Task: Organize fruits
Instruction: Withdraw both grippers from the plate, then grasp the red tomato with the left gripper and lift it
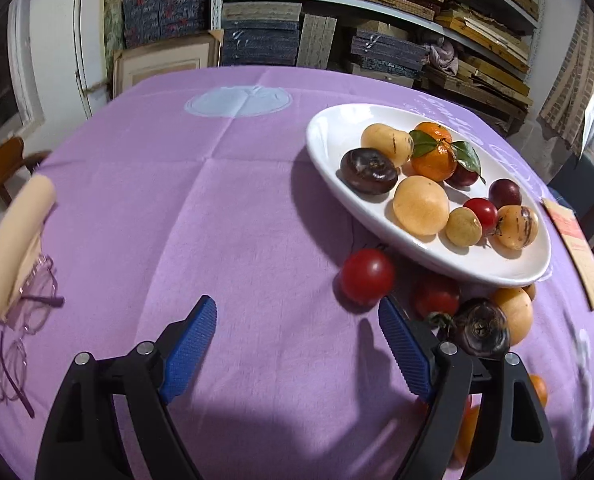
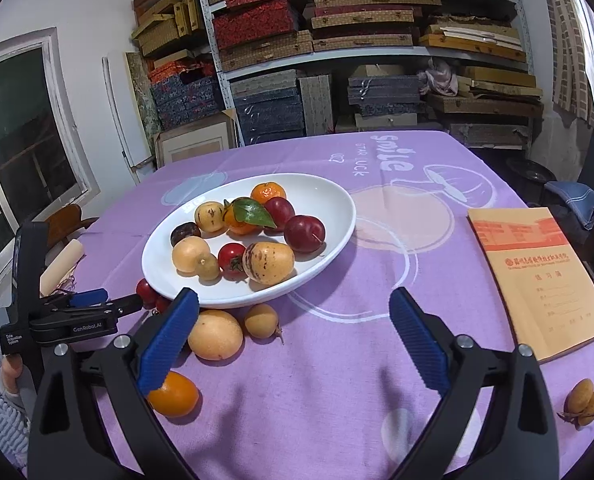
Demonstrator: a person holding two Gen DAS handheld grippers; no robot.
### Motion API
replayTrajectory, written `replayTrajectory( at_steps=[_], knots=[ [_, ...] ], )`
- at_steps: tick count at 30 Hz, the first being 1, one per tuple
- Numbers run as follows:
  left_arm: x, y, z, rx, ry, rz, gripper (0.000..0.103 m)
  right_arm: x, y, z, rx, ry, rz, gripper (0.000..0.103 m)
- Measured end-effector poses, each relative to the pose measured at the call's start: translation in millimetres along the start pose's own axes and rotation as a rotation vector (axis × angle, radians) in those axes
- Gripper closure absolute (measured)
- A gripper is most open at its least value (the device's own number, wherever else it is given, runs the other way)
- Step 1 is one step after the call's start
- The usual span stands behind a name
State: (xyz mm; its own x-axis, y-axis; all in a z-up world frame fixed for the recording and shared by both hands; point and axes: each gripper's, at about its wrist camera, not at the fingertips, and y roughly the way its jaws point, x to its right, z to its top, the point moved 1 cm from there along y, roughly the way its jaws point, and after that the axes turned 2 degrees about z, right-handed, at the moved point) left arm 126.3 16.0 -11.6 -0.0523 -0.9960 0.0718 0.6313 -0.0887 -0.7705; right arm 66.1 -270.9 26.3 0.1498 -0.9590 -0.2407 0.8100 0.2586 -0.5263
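Note:
A white oval plate (image 1: pixel 329 128) (image 2: pixel 337 208) on the purple tablecloth holds several fruits: tangerines, plums, yellow fruits, a red tomato. Loose fruit lies in front of it: a red tomato (image 1: pixel 367 276), a second tomato (image 1: pixel 435 296), a dark purple fruit (image 1: pixel 481 328), a large yellow fruit (image 2: pixel 215 334), a small yellow fruit (image 2: pixel 260 320), an orange (image 2: pixel 173 394). My left gripper (image 1: pixel 297 344) is open and empty just left of the red tomato; it also shows in the right wrist view (image 2: pixel 97 302). My right gripper (image 2: pixel 293 340) is open and empty above the cloth.
A yellow exercise book (image 2: pixel 537 280) lies right of the plate. Small brown-yellow fruits (image 2: pixel 585 402) sit near the right edge. Glasses (image 1: pixel 25 320) and a cream roll (image 1: pixel 13 236) lie at the left. Chairs stand at the table's sides; shelves of boxes stand behind.

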Motion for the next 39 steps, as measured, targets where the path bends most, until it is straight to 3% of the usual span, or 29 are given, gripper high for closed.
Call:
replayTrajectory(
  at_steps=[3, 7, 10, 15, 19, 23, 25, 29, 32, 39],
  knots=[
    [-1.8, -1.2, 6.2, 0.021, -0.017, -0.023, 0.019, -0.3, 0.6, -0.3, -0.003, -0.006, -0.001, 0.009],
    [14.8, 4.9, 12.8, 0.022, 0.034, -0.050, 0.019, 0.1, 0.5, -0.7, -0.005, -0.005, -0.002, 0.008],
    [25.1, 8.7, 10.6, 0.035, 0.085, -0.021, 0.019, 1.6, 2.0, -1.9, -0.006, 0.009, 0.000, 0.008],
    [16.4, 17.6, 13.2, -0.006, 0.043, -0.063, 0.019, 1.3, 2.9, -2.9, -0.013, 0.007, 0.000, 0.008],
    [15.9, 19.6, 11.9, -0.018, 0.066, -0.017, 0.014, 2.5, 2.6, -2.8, -0.013, 0.011, 0.000, 0.008],
    [0.8, 12.8, 14.6, 0.033, -0.002, 0.043, 0.014, 2.6, 2.4, -2.6, -0.013, 0.009, 0.000, 0.008],
    [-5.6, 19.0, 16.5, 0.003, -0.030, 0.031, 0.014, 2.5, 2.5, -2.9, -0.014, 0.007, 0.000, 0.008],
    [-0.8, 17.7, 20.4, 0.022, -0.005, -0.002, 0.017, 2.9, 2.8, -3.1, -0.015, 0.010, -0.002, 0.008],
    [5.7, 20.6, 18.2, -0.004, 0.037, -0.032, 0.029, 3.8, 2.5, -3.4, -0.014, 0.017, -0.001, 0.008],
    [-0.1, 12.2, 9.0, -0.003, 0.013, -0.065, 0.032, 4.1, 2.3, -3.2, -0.013, 0.016, -0.002, 0.008]
  ],
)
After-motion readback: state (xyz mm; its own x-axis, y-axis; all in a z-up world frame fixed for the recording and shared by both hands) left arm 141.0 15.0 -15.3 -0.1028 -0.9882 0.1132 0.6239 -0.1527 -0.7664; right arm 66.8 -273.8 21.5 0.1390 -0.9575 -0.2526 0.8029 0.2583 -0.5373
